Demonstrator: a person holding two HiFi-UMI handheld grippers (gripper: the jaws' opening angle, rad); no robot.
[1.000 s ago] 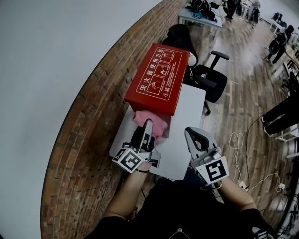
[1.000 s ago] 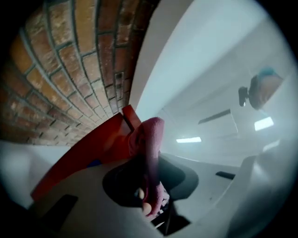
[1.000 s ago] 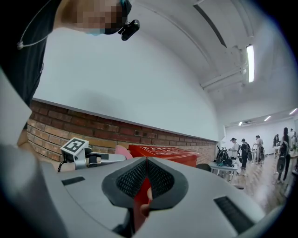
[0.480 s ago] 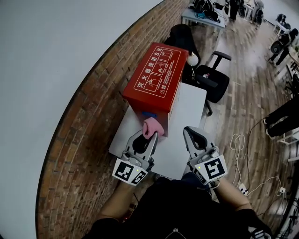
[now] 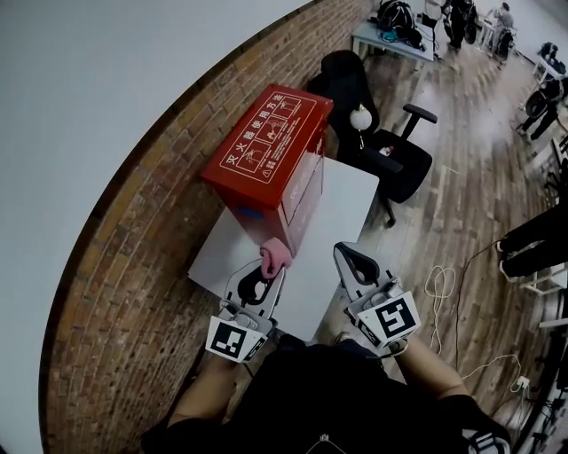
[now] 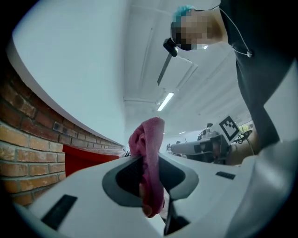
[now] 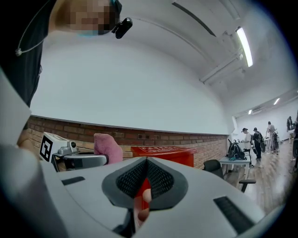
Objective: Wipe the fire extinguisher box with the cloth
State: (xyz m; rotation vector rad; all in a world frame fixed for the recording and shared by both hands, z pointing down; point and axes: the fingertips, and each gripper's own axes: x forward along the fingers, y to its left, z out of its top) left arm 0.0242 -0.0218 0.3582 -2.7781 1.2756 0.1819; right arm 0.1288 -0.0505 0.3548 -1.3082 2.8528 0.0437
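The red fire extinguisher box with white printed diagrams lies on a white table against the brick wall. My left gripper is shut on a bunched pink cloth, just off the box's near end and apart from it. In the left gripper view the cloth sticks up between the jaws, with the box to the left. My right gripper hovers over the table's near right edge, shut with nothing in it. Its own view shows the box ahead and the cloth to the left.
A black office chair stands past the table's far right corner. The brick wall runs along the left. Loose white cables lie on the wooden floor to the right. Several people and desks are far back.
My left gripper has drawn the pink cloth back from the box's near end toward me. The right gripper has shifted slightly left and stayed shut.
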